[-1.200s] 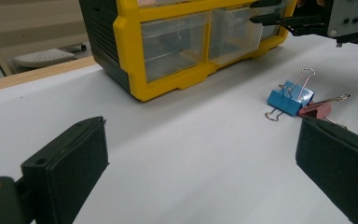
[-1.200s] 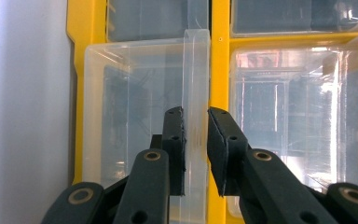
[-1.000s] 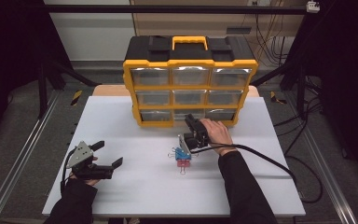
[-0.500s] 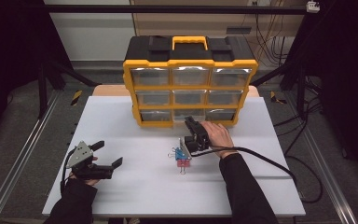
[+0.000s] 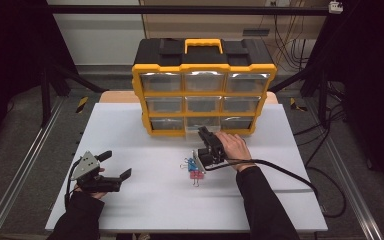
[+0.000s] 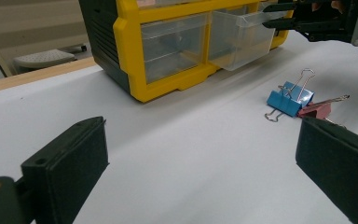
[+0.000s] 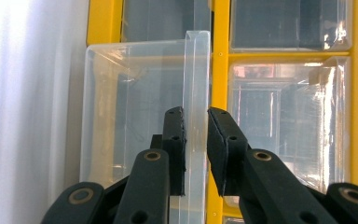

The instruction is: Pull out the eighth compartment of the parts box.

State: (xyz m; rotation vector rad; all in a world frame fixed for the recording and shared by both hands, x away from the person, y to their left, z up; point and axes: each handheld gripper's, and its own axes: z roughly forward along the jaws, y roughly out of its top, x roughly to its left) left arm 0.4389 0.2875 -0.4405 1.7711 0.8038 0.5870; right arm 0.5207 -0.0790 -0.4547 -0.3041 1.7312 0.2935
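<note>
So the right hand-held gripper (image 5: 203,134) is clamped on the front lip of a clear plastic drawer (image 7: 140,112), the middle one in the bottom row of the yellow and black organizer (image 5: 203,85) sitting at the far side of the white tabletop (image 5: 130,125). In the right gripper view the two black pads pinch that thin lip from either side, and the lip runs straight up between them. From the left gripper view you can see the drawer (image 6: 240,37) sticks out a bit from the yellow frame, past the drawer next to it, with the right hand-held gripper (image 6: 279,14) reaching in at its front edge. The left hand-held gripper (image 5: 116,165) is way off near the front left corner of the tabletop, well apart from the organizer, jaws spread wide with nothing between them. Between the two, just in front of the drawer and right beside the right hand, a blue binder clip (image 5: 192,164) and a pink binder clip (image 5: 196,175) lie touching each other on the tabletop; in the left gripper view the blue binder clip (image 6: 289,98) is partly on top of the pink one (image 6: 318,110).
</note>
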